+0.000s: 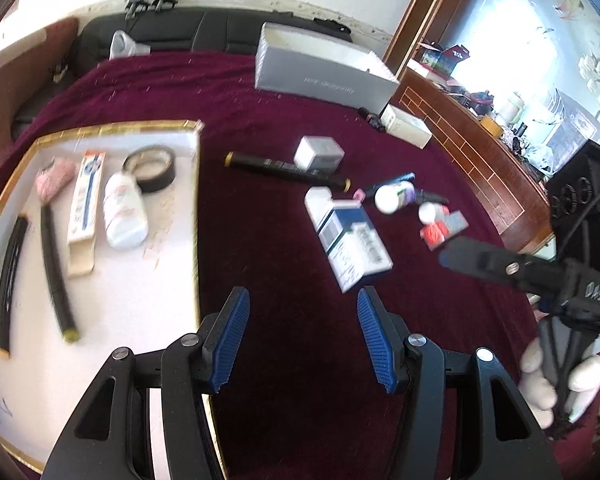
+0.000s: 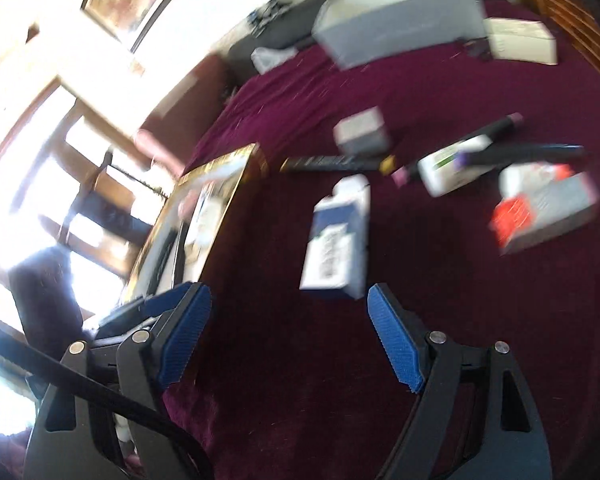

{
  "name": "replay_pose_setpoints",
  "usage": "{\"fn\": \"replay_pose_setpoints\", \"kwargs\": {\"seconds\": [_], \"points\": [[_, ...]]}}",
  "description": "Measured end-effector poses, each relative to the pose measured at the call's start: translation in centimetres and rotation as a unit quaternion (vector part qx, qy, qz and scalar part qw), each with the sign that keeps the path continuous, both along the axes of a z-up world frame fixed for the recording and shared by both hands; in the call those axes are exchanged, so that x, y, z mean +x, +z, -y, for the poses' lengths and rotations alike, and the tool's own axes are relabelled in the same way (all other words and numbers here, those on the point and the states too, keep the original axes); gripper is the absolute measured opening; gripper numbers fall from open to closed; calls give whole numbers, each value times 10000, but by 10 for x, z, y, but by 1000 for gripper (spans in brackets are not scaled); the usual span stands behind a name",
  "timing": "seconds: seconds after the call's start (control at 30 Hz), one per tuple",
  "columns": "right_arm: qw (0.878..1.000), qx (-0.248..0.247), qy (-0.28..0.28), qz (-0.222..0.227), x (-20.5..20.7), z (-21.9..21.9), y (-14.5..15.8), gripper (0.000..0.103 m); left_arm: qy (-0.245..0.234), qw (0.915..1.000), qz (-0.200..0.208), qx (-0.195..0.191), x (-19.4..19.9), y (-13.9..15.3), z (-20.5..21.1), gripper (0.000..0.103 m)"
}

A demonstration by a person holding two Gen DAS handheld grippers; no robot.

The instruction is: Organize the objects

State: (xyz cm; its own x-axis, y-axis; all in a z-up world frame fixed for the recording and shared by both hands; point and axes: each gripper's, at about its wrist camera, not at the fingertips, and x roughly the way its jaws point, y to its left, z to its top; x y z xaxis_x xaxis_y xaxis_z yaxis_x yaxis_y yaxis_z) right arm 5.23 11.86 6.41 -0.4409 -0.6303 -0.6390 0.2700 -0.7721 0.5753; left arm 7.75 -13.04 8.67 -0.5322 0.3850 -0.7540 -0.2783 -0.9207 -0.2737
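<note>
A gold-rimmed white tray (image 1: 198, 208) lies on the maroon cloth at the left and holds a white bottle (image 1: 122, 216), a tape roll (image 1: 152, 168), a toothpaste box (image 1: 85, 208) and dark sticks. Loose on the cloth lie a blue-and-white box (image 1: 348, 236), a long black pen (image 1: 284, 170), a small white cube (image 1: 318, 152) and small bottles (image 1: 394, 196). My left gripper (image 1: 300, 340) is open and empty above the cloth beside the tray. My right gripper (image 2: 290, 336) is open and empty, just short of the blue-and-white box (image 2: 336, 240). It also shows in the left wrist view (image 1: 452, 256).
A large grey box (image 1: 320, 68) and a small white box (image 1: 408, 124) stand at the far side of the cloth. A wooden rail (image 1: 472, 156) runs along the right. An orange-and-grey pack (image 2: 540, 212) lies at the right.
</note>
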Motion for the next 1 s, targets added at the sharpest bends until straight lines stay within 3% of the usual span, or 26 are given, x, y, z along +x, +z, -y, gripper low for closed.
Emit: {"fn": "replay_pose_setpoints", "kwargs": {"seconds": [0.2,0.33,0.47,0.6,0.8,0.87,0.93,1.0], "points": [[9956,-126,-928,-7,3,-42,8,82,28,9998,117,-126,-31,-9,-36,54],[9901,48,-1405,-3,-5,-64,9,82,114,9994,152,-297,-52,-18,-58,54],[9869,-19,-1612,83,-4,-82,2,82,182,9966,-74,-803,-64,-27,-82,54],[9850,-106,-1715,130,-3,-95,-1,82,80,9937,-28,-1120,-74,-37,-107,54],[9826,-146,-1837,233,-8,-103,-9,82,6,9933,274,-1127,-81,-57,-115,54],[9818,-145,-1873,282,-10,-105,-12,82,-34,9931,103,-1171,-78,-56,-114,54],[9810,-139,-1902,344,-12,-105,-15,82,-64,9940,150,-1080,-78,-56,-108,48],[9805,-140,-1923,393,-13,-105,-18,82,-56,9948,227,-992,-79,-55,-103,34]]}}
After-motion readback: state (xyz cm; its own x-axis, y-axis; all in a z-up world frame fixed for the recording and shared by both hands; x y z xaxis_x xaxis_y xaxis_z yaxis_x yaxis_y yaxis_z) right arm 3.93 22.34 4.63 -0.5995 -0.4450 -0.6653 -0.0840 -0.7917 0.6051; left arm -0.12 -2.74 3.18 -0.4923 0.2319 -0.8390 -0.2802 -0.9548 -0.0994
